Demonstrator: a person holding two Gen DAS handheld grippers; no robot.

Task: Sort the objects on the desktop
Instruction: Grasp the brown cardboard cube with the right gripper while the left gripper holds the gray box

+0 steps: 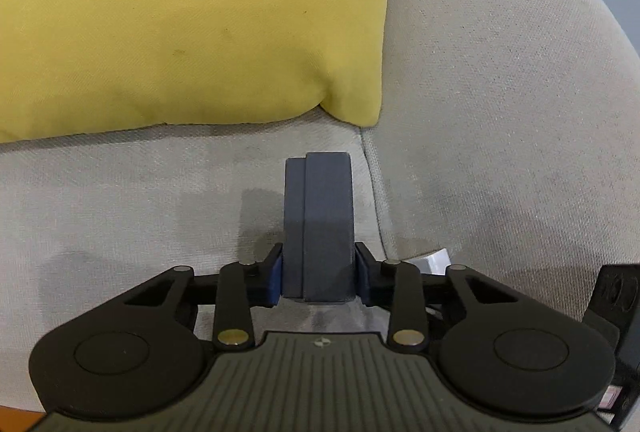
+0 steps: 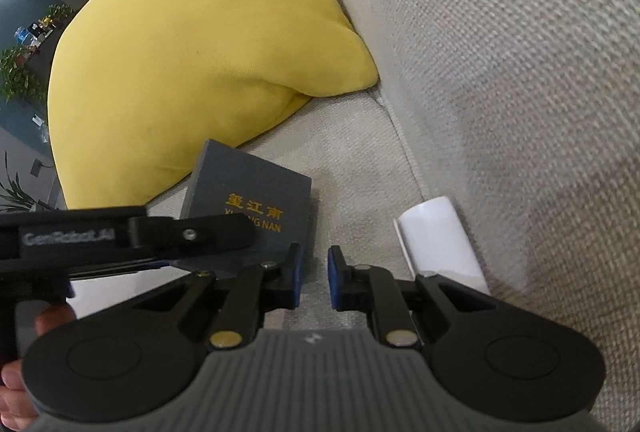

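My left gripper [image 1: 319, 278] is shut on a dark grey box [image 1: 319, 224], held on edge above the beige sofa seat [image 1: 120, 200]. The same box [image 2: 250, 202], with gold lettering on its face, shows in the right wrist view, with the left gripper [image 2: 224, 236] clamped on its near end. My right gripper [image 2: 315, 282] hangs just right of the box, its blue pads a small gap apart and nothing between them. A white roll [image 2: 438, 240] lies to its right against the sofa back.
A yellow cushion [image 1: 180, 24] leans on the seat behind the box; it also shows in the right wrist view [image 2: 192, 72]. The sofa backrest [image 2: 500, 52] rises on the right. A room with plants shows at far left.
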